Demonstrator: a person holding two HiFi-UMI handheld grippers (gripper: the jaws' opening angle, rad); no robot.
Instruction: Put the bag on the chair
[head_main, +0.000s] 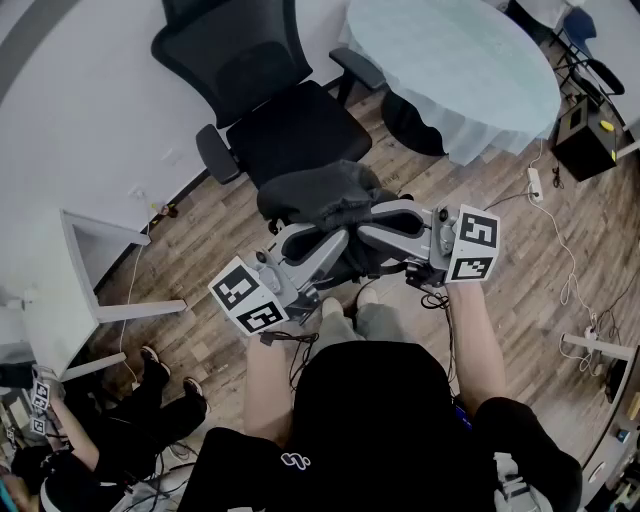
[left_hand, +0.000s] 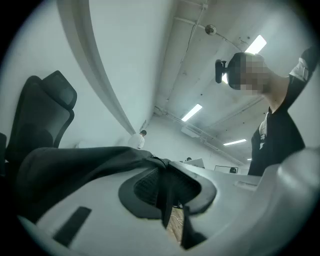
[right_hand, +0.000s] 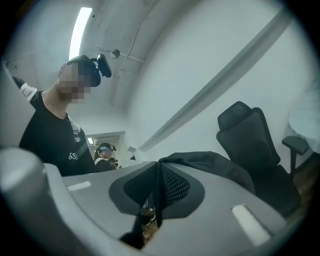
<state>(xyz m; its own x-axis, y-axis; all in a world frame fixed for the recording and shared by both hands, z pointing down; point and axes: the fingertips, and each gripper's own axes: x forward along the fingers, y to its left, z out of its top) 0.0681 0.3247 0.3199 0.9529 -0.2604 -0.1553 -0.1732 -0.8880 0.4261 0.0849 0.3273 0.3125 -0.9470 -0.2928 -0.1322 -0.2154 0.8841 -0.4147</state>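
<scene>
A dark grey fabric bag (head_main: 325, 195) hangs in the air just in front of the black office chair (head_main: 295, 130), whose seat is bare. My left gripper (head_main: 338, 243) is shut on the bag's lower edge from the left, and my right gripper (head_main: 366, 236) is shut on it from the right. In the left gripper view the pads (left_hand: 150, 187) pinch a thin fold of the bag (left_hand: 75, 167), with the chair (left_hand: 42, 112) behind. The right gripper view shows the same: its pads (right_hand: 172, 187) clamp the bag (right_hand: 210, 162), with the chair (right_hand: 255, 145) beyond.
A round table with a pale green cloth (head_main: 460, 70) stands right of the chair. A white table (head_main: 100, 260) is at the left. A black box (head_main: 585, 135), a power strip (head_main: 533, 182) and cables lie on the wooden floor at right. A seated person's legs (head_main: 150, 395) are at lower left.
</scene>
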